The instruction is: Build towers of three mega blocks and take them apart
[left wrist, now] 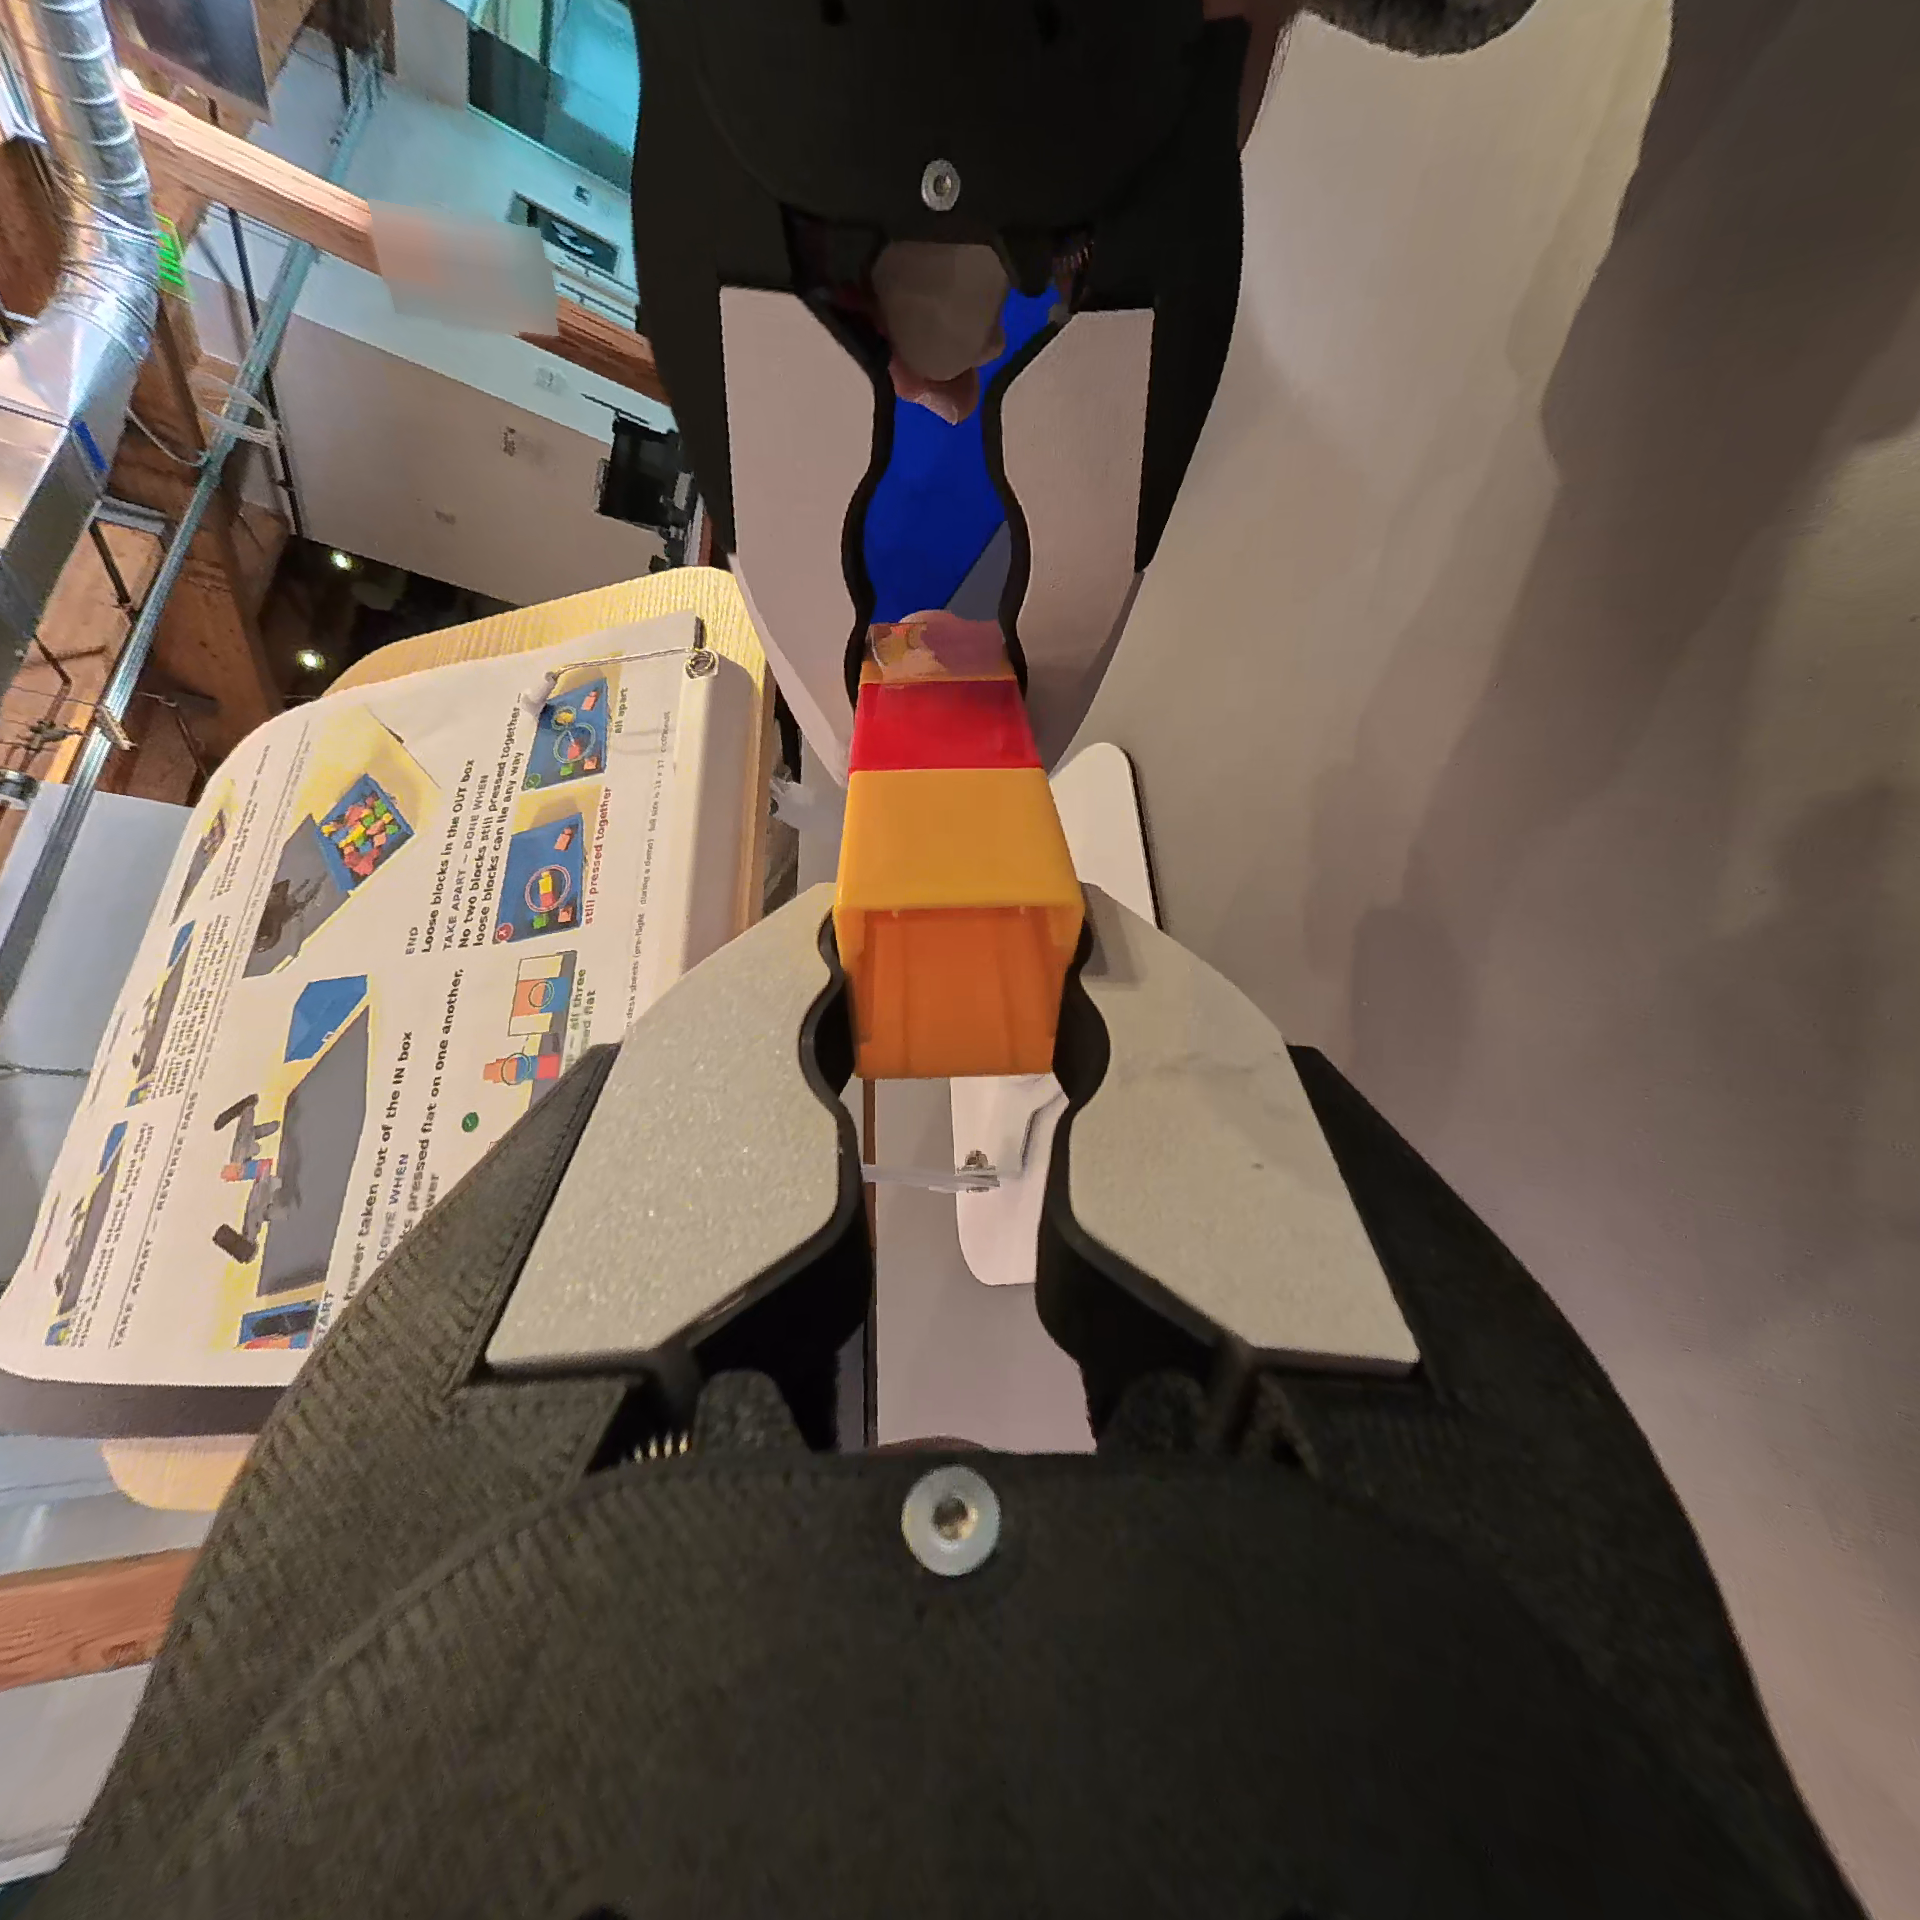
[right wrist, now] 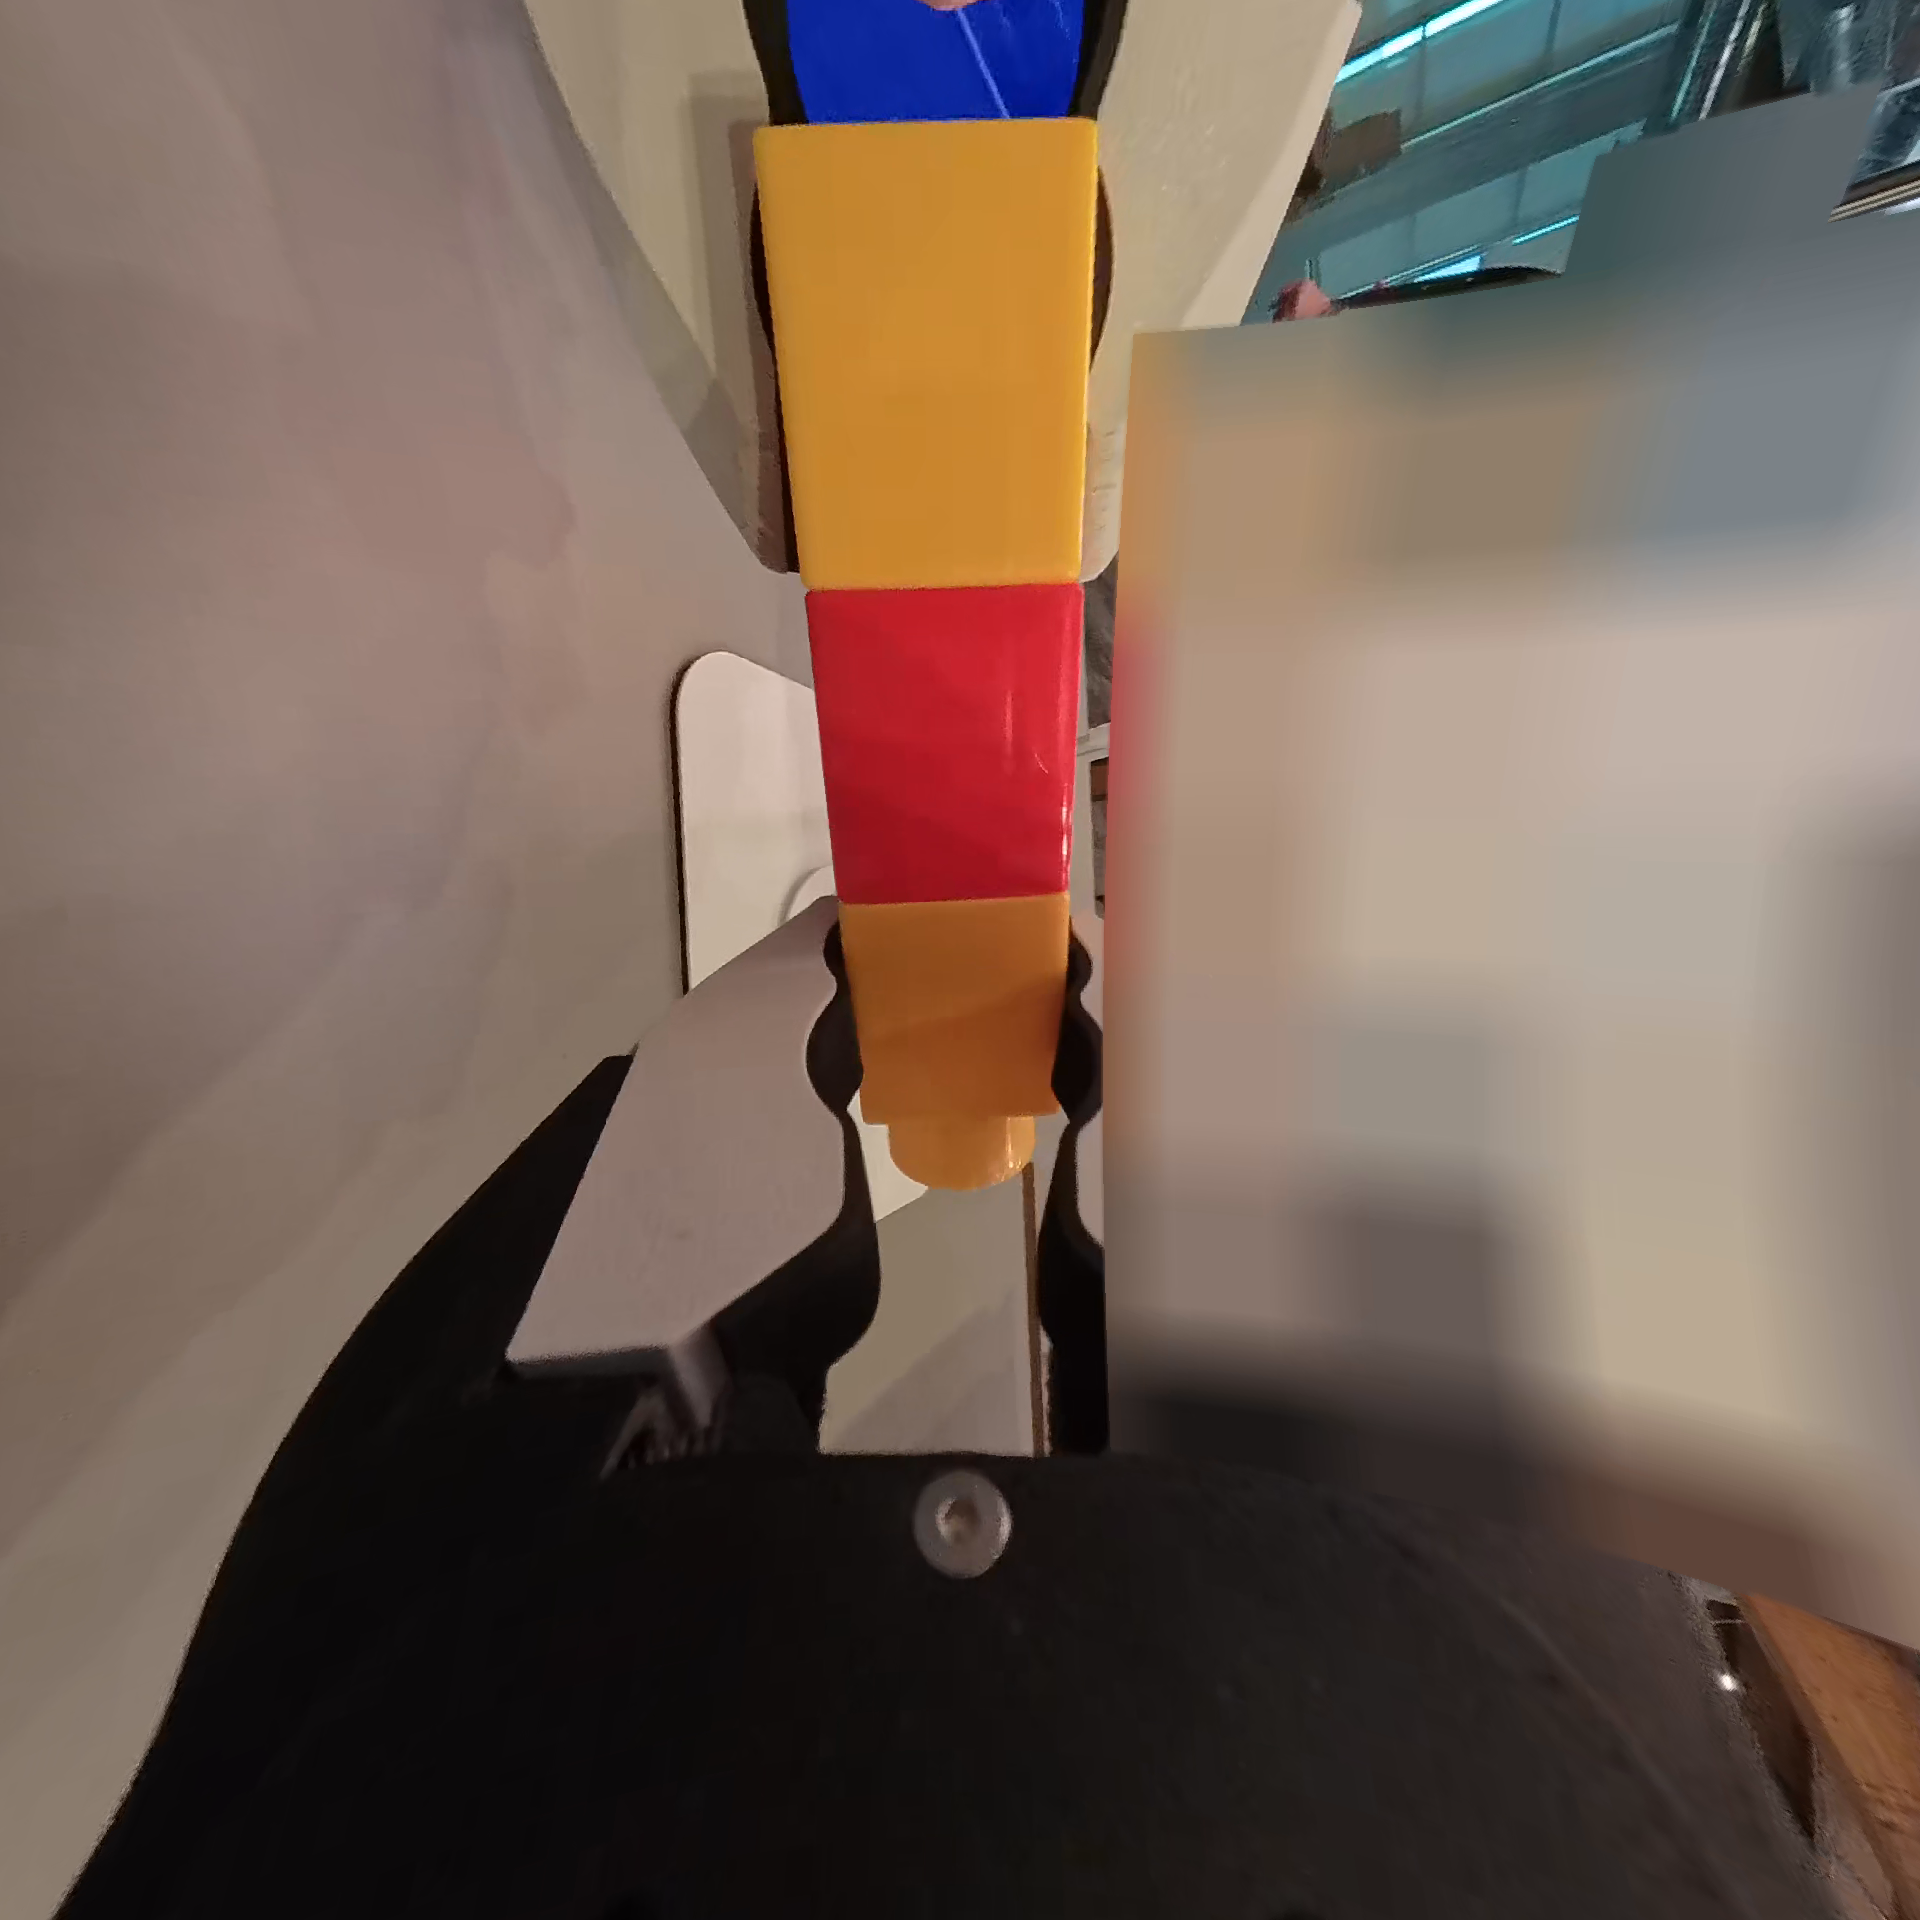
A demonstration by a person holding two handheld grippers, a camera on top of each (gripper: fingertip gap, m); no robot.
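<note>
A tower of three mega blocks is held level in the air between my two grippers. In the left wrist view my left gripper (left wrist: pixel 956 977) is shut on the yellow end block (left wrist: pixel 951 842), whose hollow underside faces the camera. Beyond it come the red middle block (left wrist: pixel 940 722) and the far end block (left wrist: pixel 935 649), which sits between the right gripper's fingers (left wrist: pixel 810 582). In the right wrist view my right gripper (right wrist: pixel 961 1018) is shut on the orange-yellow end block (right wrist: pixel 956 997), its stud towards the camera. The red block (right wrist: pixel 945 738) and yellow block (right wrist: pixel 930 353) follow, with the left gripper's fingers (right wrist: pixel 1174 208) around the yellow one.
A printed instruction sheet (left wrist: pixel 343 966) lies on a wooden board at the left. A blue container (left wrist: pixel 925 509) shows behind the tower. A white card (left wrist: pixel 1101 821) lies on the grey surface (left wrist: pixel 1507 727) under the blocks.
</note>
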